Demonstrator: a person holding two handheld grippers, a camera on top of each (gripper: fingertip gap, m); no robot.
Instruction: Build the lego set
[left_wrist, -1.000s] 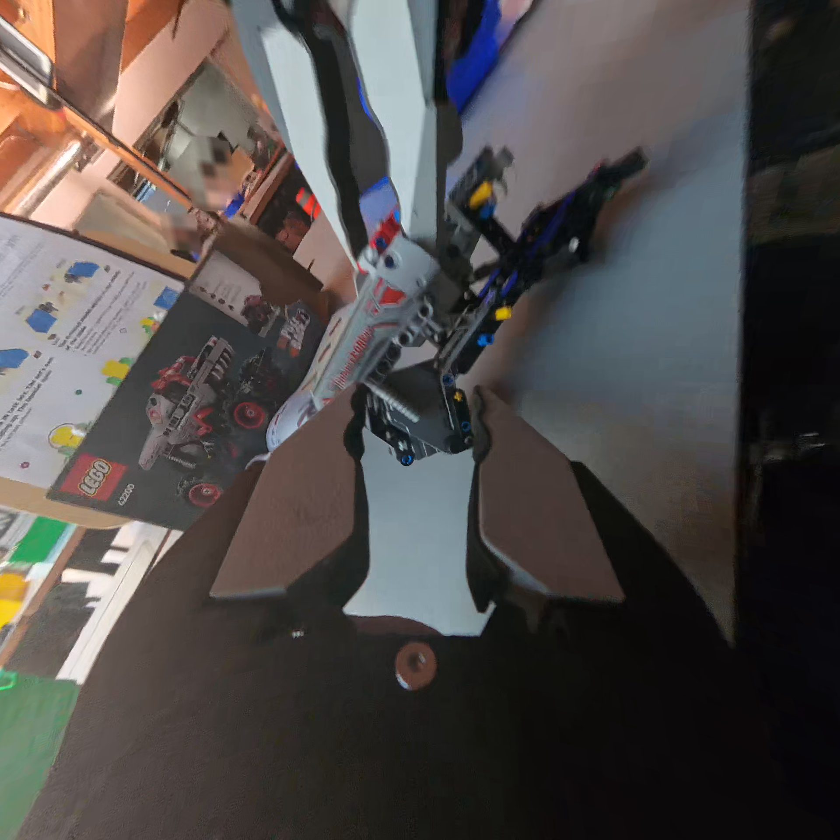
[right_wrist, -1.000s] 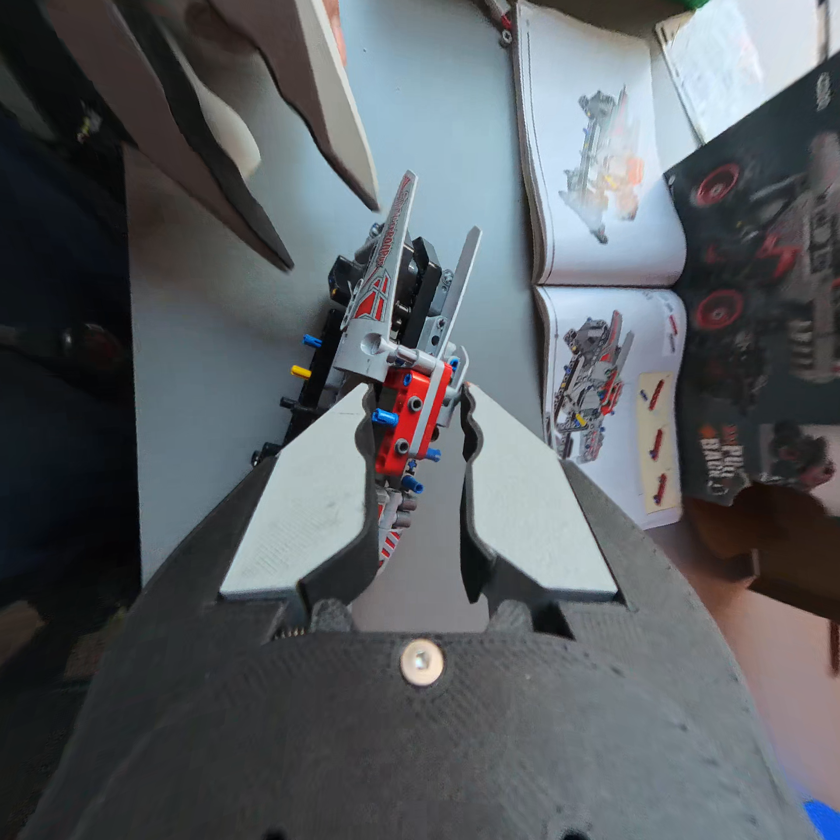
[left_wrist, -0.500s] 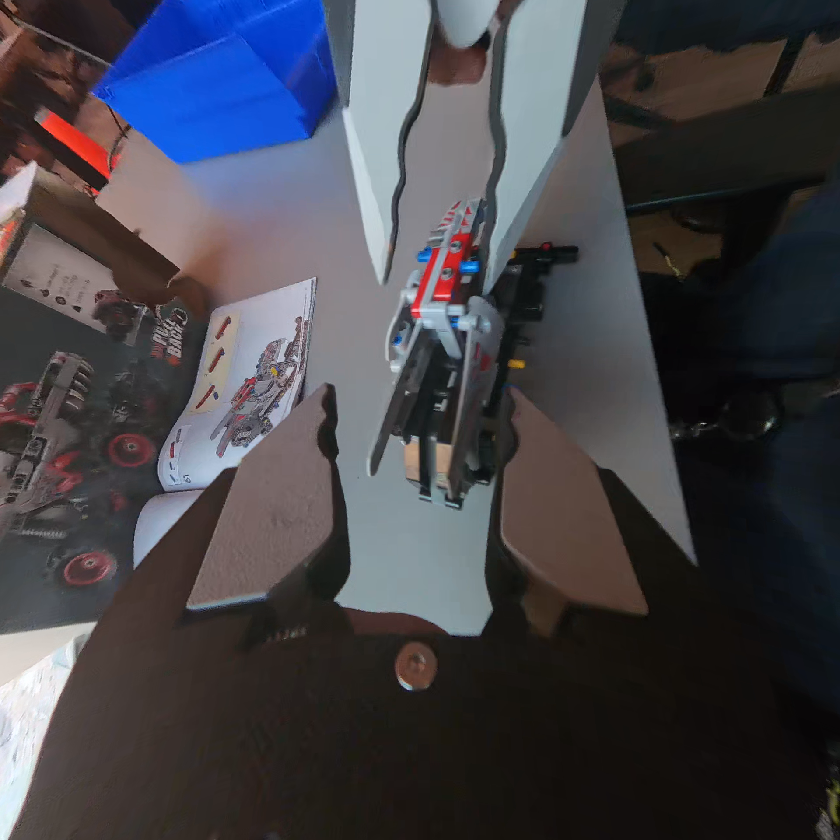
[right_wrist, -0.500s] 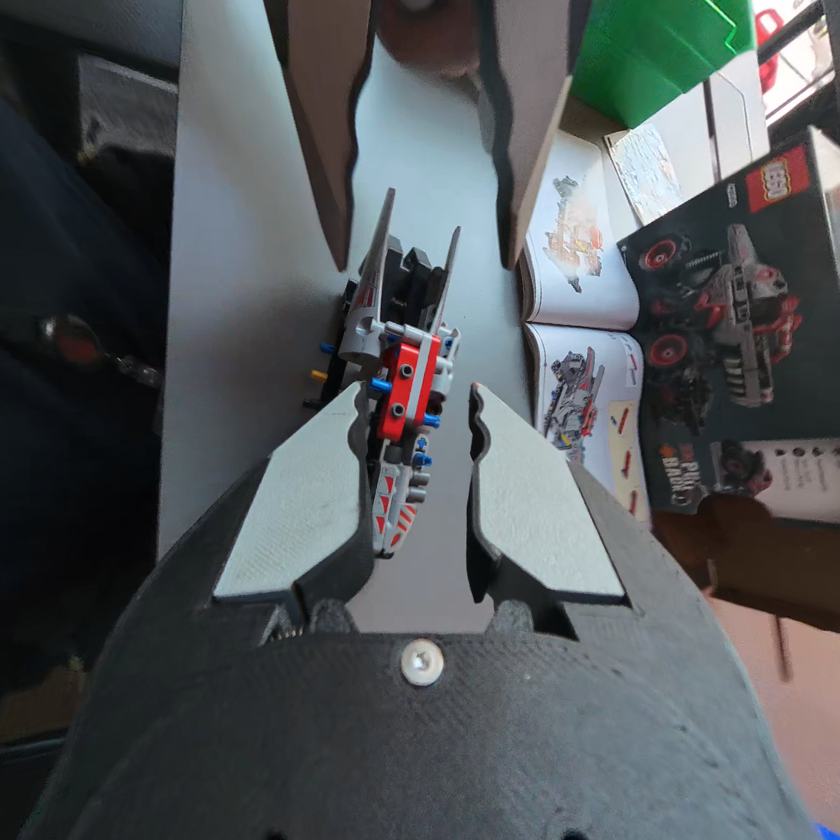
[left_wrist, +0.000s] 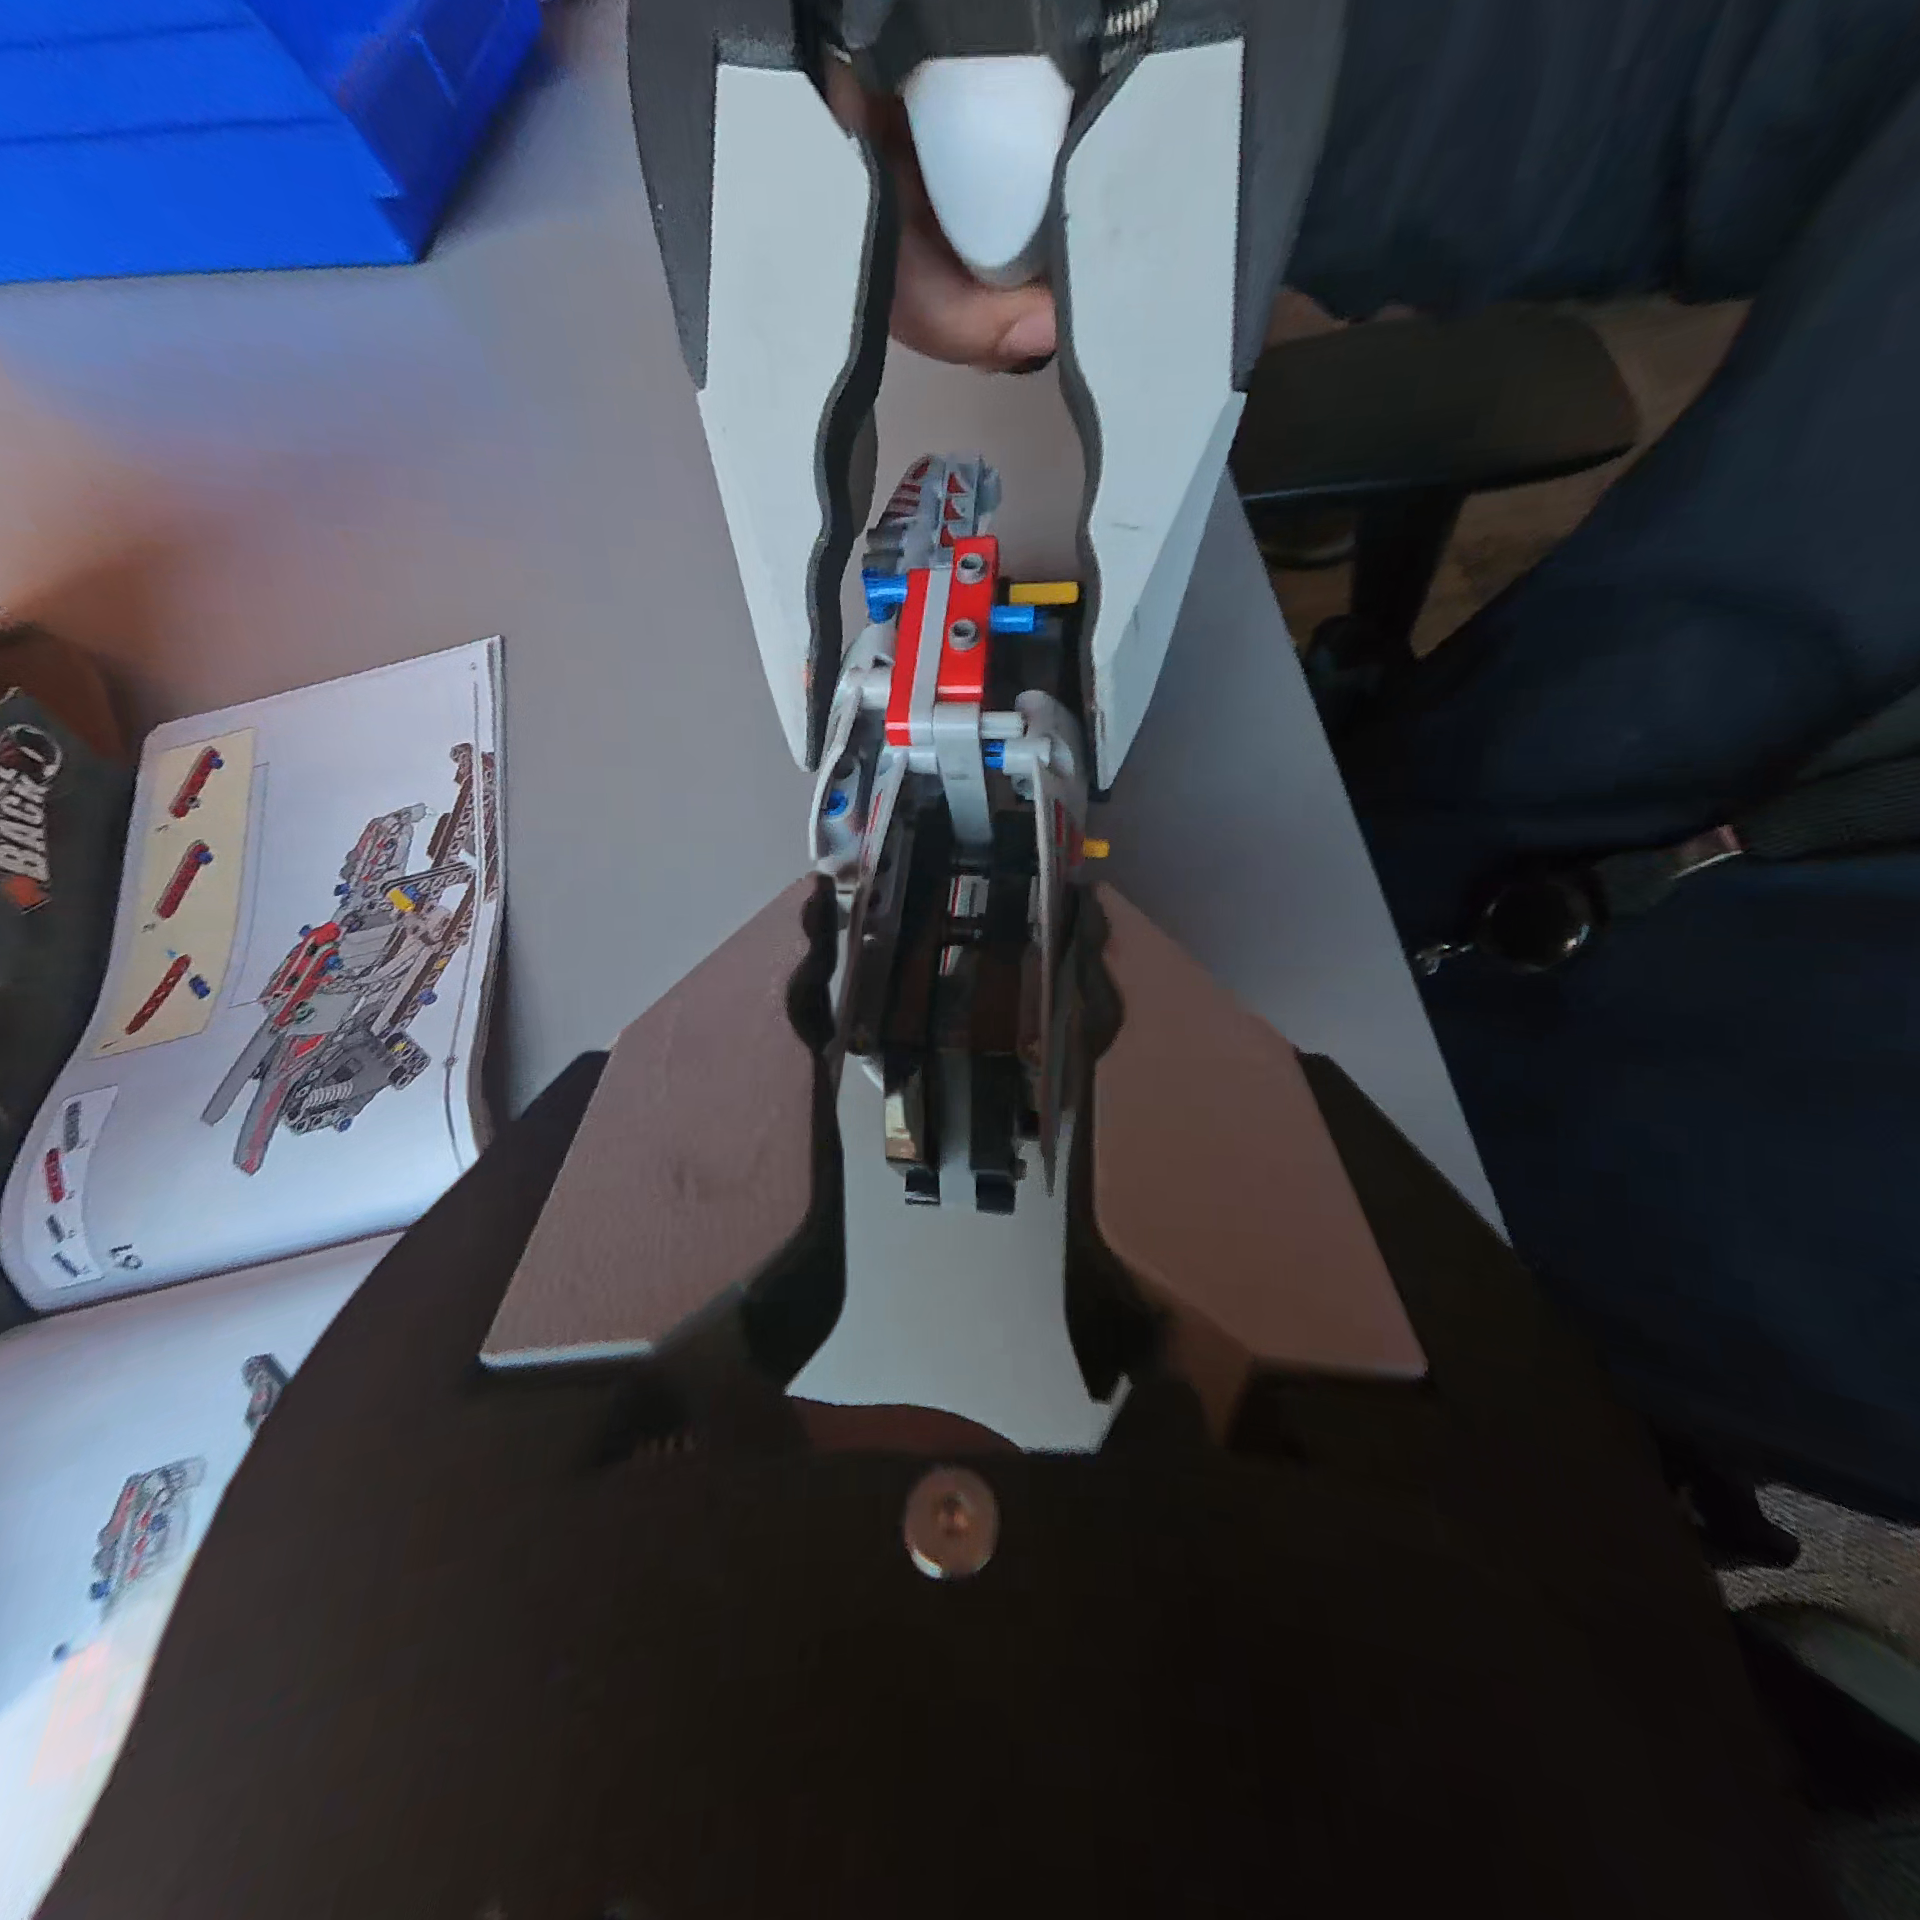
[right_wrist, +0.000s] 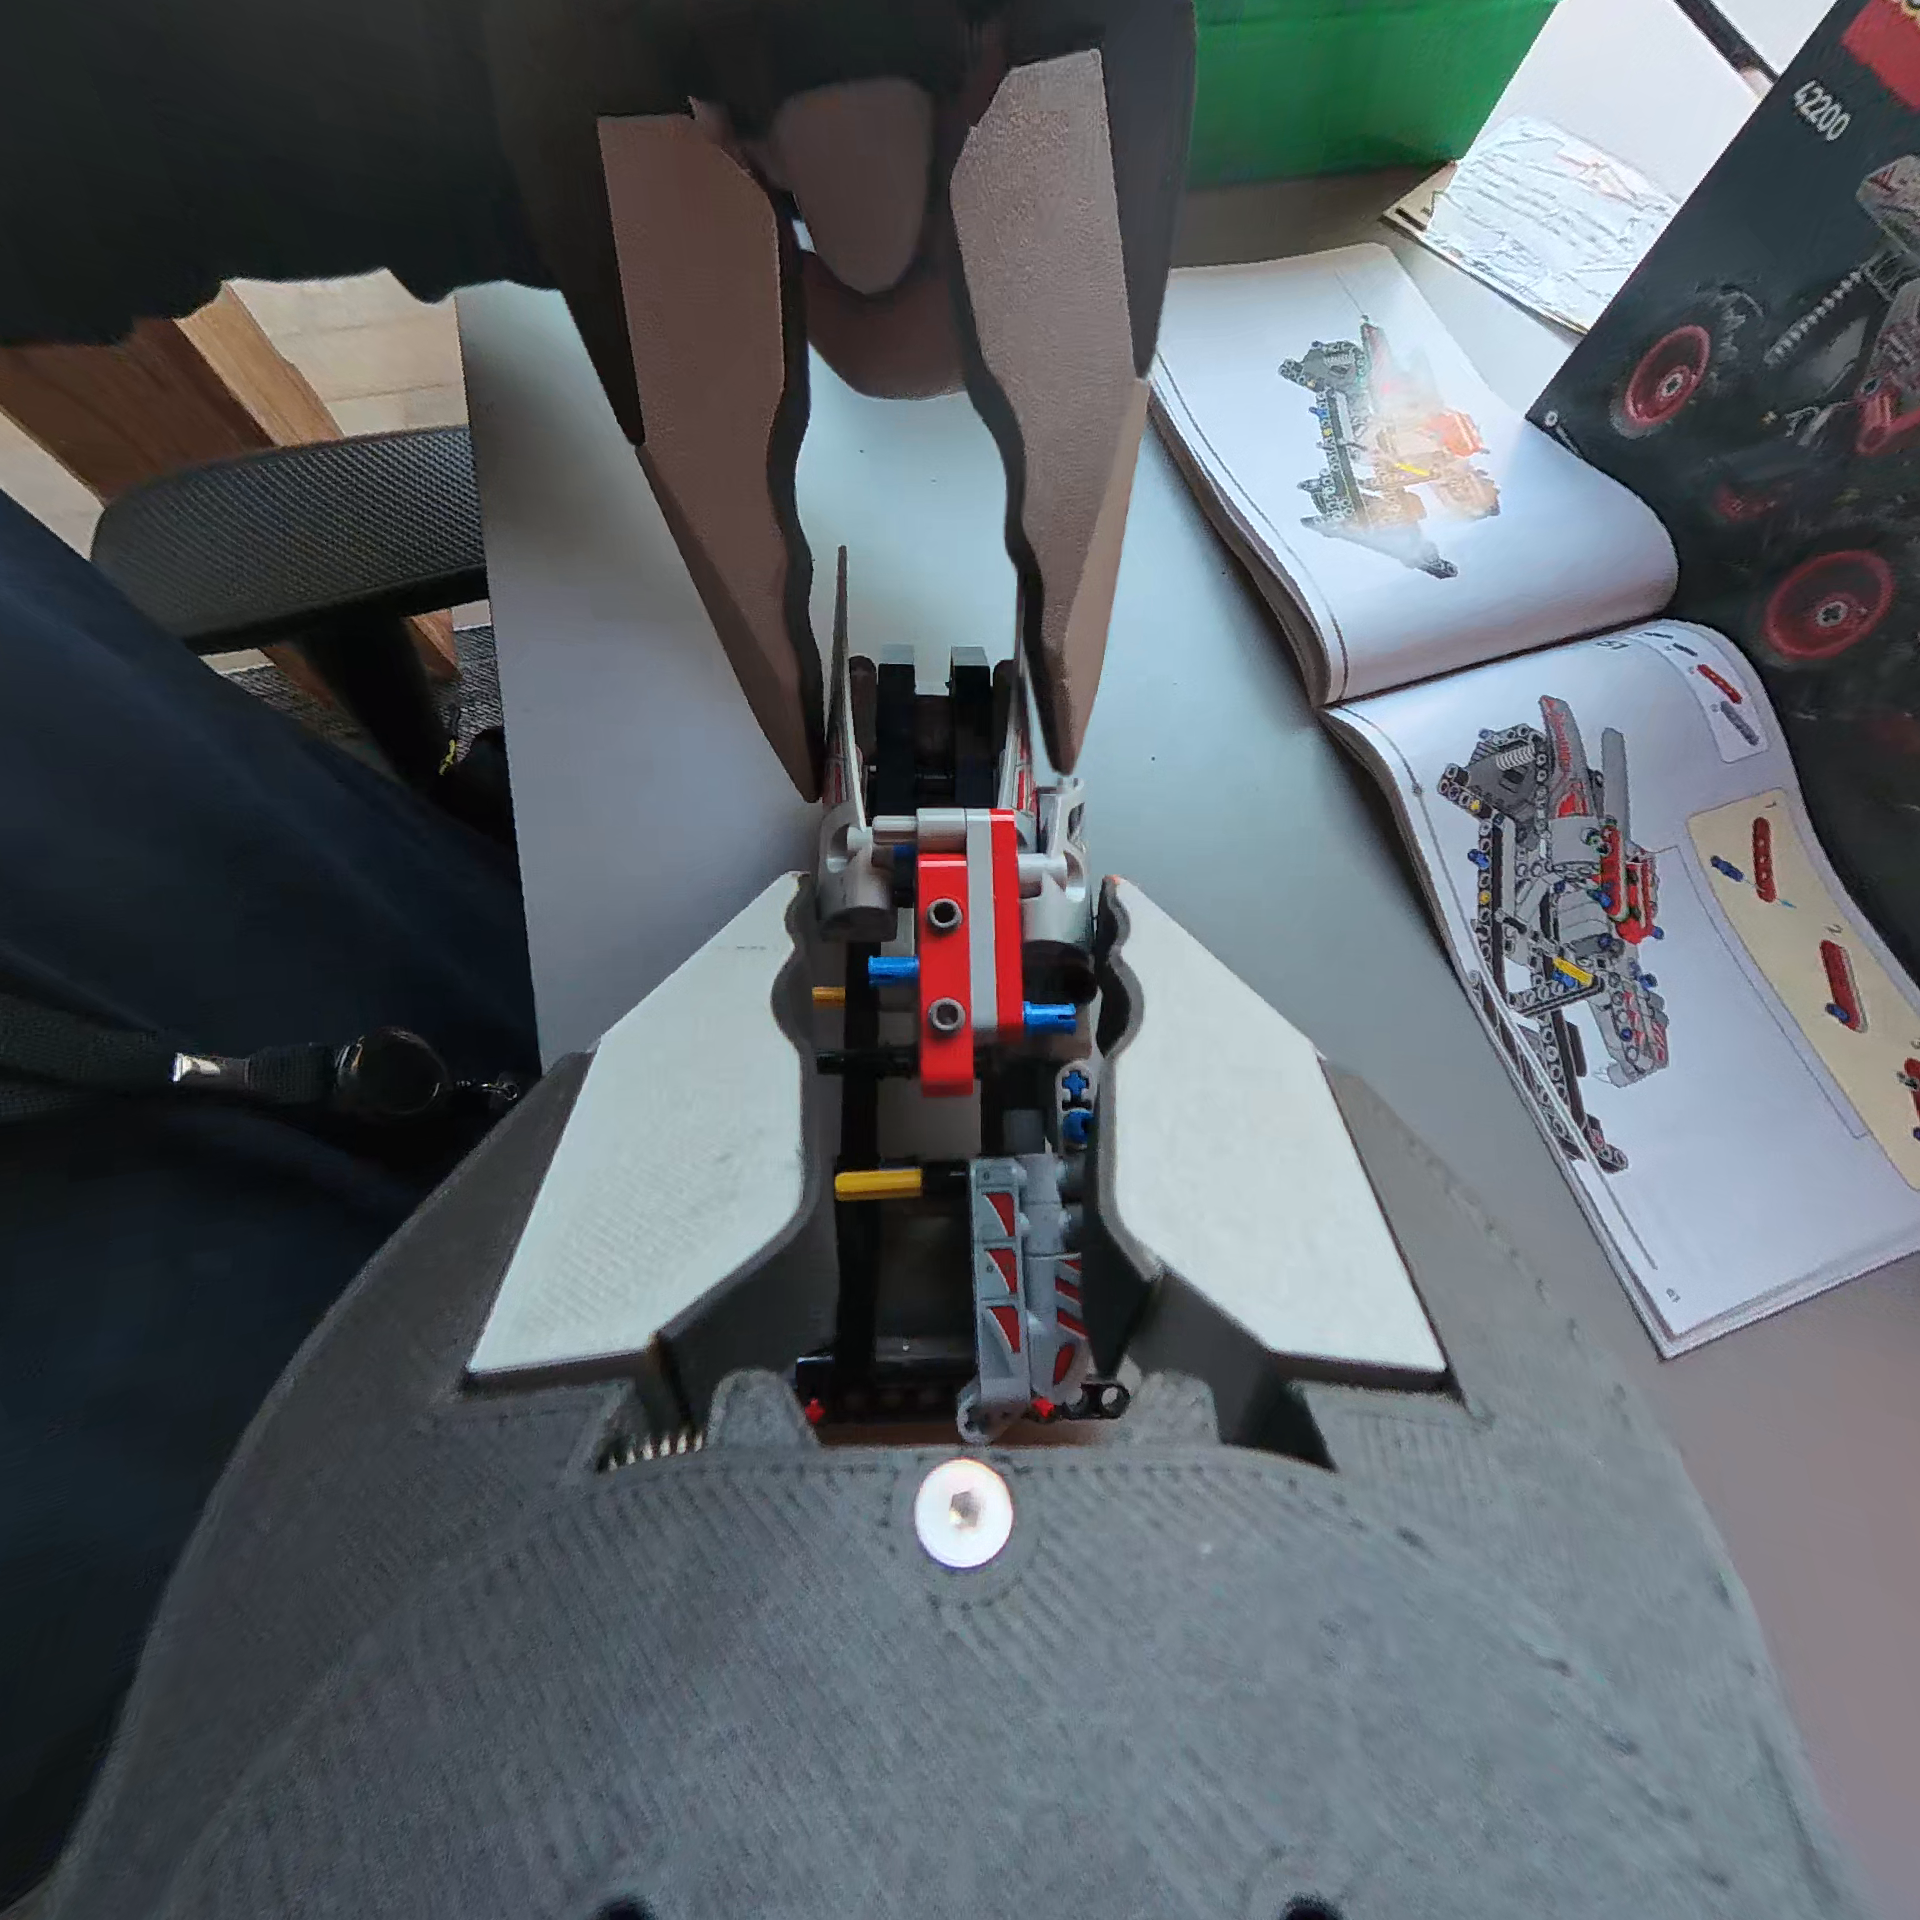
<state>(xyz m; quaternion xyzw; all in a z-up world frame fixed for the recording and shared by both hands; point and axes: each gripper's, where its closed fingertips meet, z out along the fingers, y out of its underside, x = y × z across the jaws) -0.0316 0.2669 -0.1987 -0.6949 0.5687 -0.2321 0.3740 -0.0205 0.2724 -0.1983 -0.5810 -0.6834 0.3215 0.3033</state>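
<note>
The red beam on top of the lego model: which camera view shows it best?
The right wrist view. There the red beam lies near and sharp between the right hand-held gripper fingers, with both its holes and the blue pins beside it plain. The left wrist view shows the same beam farther off, smaller and foreshortened.

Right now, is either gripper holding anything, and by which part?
Both straddle the lego model: left gripper around its dark rear end, right gripper around the red-and-grey front. Whether either is actually clamped cannot be told.
</note>
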